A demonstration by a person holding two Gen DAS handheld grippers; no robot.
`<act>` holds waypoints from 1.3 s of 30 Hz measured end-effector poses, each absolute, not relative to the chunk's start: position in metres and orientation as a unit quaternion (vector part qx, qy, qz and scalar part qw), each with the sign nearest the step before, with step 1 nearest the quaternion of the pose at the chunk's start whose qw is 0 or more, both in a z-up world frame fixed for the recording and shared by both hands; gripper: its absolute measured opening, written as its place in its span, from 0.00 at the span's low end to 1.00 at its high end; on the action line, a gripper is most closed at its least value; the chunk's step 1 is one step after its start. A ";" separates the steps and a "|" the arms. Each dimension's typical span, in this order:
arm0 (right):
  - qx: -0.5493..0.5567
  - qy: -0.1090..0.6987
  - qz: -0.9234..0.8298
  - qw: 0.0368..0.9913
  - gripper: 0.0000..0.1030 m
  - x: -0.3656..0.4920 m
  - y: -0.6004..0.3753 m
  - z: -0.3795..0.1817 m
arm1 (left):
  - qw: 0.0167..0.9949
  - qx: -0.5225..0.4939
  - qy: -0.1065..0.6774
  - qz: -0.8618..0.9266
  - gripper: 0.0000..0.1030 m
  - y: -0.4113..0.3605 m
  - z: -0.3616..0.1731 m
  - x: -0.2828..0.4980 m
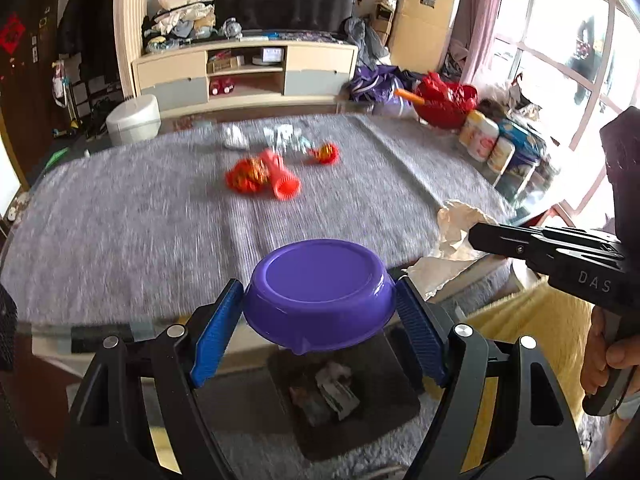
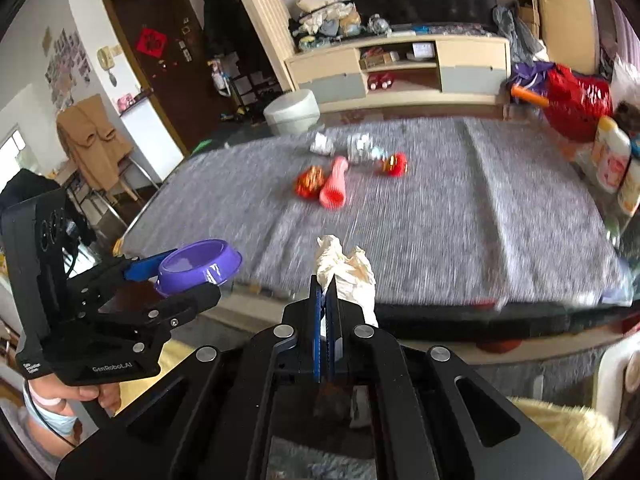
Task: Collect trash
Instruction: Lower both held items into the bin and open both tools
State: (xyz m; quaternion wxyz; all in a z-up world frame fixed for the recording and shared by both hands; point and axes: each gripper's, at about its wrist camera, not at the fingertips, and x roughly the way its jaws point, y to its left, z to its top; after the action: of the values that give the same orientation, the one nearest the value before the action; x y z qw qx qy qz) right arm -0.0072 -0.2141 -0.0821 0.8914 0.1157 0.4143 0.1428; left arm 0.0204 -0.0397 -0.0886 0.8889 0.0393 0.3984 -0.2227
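My left gripper (image 1: 320, 300) is shut on a purple plastic bowl (image 1: 320, 284), held in the air at the near edge of the grey-covered table (image 1: 120, 220); the bowl also shows in the right wrist view (image 2: 200, 266). My right gripper (image 2: 325, 282) is shut on a crumpled cream paper tissue (image 2: 348, 268), seen to the right in the left wrist view (image 1: 456, 236). Far on the table lie a coral ribbed tube (image 1: 280, 176), red-and-gold wrappers (image 1: 244, 176) and silvery crumpled wrappers (image 1: 284, 138). Below the bowl a dark bin (image 1: 340, 396) holds scraps.
A red basket (image 1: 444, 100) and several bottles (image 1: 488, 140) stand at the table's far right. A white round appliance (image 1: 134, 120) sits beyond the far left edge. A TV cabinet (image 1: 248, 72) is behind. A yellow fluffy cushion (image 1: 532, 320) lies at the near right.
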 end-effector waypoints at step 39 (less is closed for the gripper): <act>0.100 0.586 0.075 0.801 0.69 -0.004 -0.186 -0.259 | 0.783 0.018 0.593 -0.190 0.83 -0.040 -0.279 -0.001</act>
State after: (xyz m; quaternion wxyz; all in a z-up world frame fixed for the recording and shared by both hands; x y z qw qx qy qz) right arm -0.0038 -0.1857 -0.2594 0.8005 0.1001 0.5861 0.0752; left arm -0.0009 -0.0405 -0.2792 0.7825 0.0178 0.5926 -0.1902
